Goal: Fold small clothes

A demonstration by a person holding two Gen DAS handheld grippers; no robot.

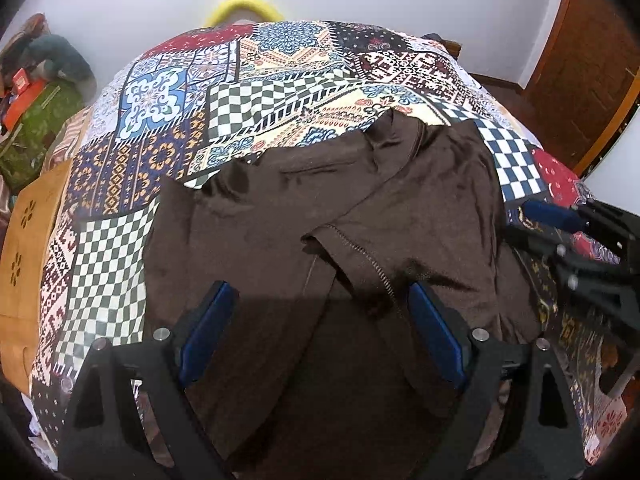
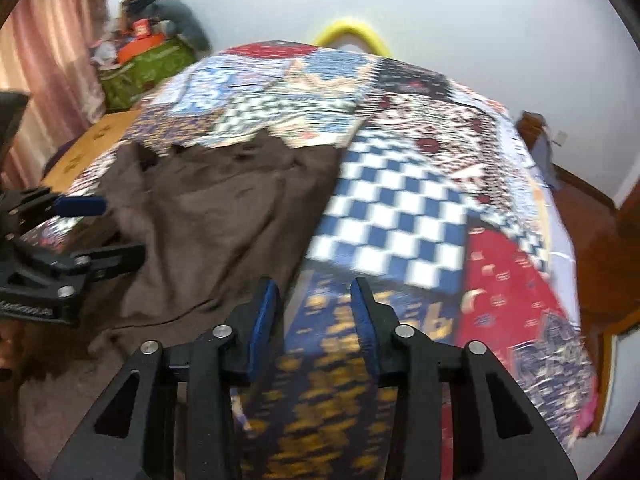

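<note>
A dark brown garment (image 1: pixel 320 208) lies spread on a patchwork bedspread (image 1: pixel 168 92), with one flap folded over and a stitched hem showing near the middle. My left gripper (image 1: pixel 320 296) is open, its blue pads wide apart just above the garment's near part, holding nothing. In the right wrist view the same garment (image 2: pixel 224 216) lies to the left. My right gripper (image 2: pixel 316 292) is open and empty over the bare bedspread (image 2: pixel 400 208), beside the garment's right edge. Each gripper shows in the other's view, the right gripper (image 1: pixel 560 220) and the left gripper (image 2: pixel 80 216).
The bed fills most of both views. A wooden bedside cabinet (image 1: pixel 24 248) stands at the left. A green bag with clutter (image 2: pixel 148 64) sits by the curtain. A yellow curved object (image 1: pixel 244 8) is behind the bed. A wooden door (image 1: pixel 588 60) is at the right.
</note>
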